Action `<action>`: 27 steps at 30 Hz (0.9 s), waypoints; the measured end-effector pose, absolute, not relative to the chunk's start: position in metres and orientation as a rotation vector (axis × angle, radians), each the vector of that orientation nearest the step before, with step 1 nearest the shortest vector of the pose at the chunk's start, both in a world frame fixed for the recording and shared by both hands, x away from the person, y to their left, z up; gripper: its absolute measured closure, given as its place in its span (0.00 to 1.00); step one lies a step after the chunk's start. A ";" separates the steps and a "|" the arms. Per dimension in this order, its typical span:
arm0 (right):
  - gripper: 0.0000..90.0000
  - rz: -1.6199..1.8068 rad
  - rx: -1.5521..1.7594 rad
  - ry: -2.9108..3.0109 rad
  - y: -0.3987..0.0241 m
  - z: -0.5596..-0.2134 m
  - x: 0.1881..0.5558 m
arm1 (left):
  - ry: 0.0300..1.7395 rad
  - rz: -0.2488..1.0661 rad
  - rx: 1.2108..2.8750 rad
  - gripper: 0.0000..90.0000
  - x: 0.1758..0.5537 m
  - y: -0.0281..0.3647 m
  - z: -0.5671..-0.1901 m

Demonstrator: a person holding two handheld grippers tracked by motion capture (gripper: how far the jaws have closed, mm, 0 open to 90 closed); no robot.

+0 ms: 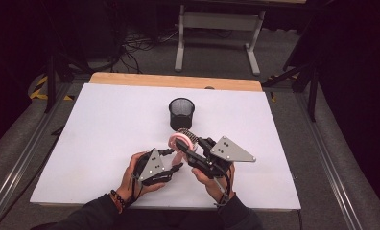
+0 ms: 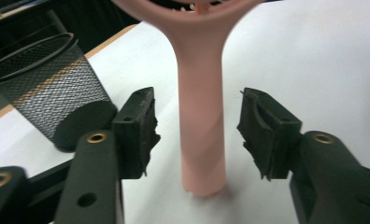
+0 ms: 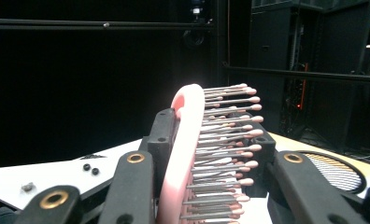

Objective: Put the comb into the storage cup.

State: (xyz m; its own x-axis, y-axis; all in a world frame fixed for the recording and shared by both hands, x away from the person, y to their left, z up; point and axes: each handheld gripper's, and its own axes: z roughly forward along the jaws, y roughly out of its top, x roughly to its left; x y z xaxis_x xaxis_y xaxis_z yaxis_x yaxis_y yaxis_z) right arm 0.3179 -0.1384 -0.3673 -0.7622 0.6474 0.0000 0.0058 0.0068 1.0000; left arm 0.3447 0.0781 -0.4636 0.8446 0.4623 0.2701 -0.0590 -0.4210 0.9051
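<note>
The right gripper is clamped on the head of a pink brush, one jaw against the plastic back and the other pressed into the bristles. This grip holds the brush on end, head up, so its handle hangs down toward the bench and the tip rests on or just above the white surface.

The left gripper stands open with the handle between its pads, clear of both. Each pad sits just beside the handle, at the lower half, which looks like a set-up for a handover: closing here would give the left gripper the handle and let the right one let go of the bristles.

In the high view the two grippers meet in front of the person, the brush between them. A black mesh cup stands just beyond the brush, ahead and to the left of the left gripper's jaws. Its open top faces up, so it is probably where the brush is meant to go, handle first. A grasp by the handle would likely suit that less than the present hold on the head, unless the brush goes in head down.
</note>
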 end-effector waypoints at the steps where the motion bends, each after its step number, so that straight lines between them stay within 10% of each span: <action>1: 0.70 1.802 0.670 1.817 -0.140 -0.367 0.318 | 0.296 0.597 1.933 0.48 0.345 0.078 -0.464; 27: 0.70 1.765 0.687 1.773 -0.161 -0.357 0.318 | 0.302 0.522 1.898 0.16 0.357 0.112 -0.454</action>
State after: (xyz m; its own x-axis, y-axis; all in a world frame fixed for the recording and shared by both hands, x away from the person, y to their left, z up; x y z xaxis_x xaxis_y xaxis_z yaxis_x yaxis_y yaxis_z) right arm 0.3175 -0.1611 -0.3573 -0.7240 0.6895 -0.0219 -0.0188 0.0120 0.9998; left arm 0.3567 0.1117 -0.4536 0.8708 0.4430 0.2133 -0.0356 -0.3758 0.9260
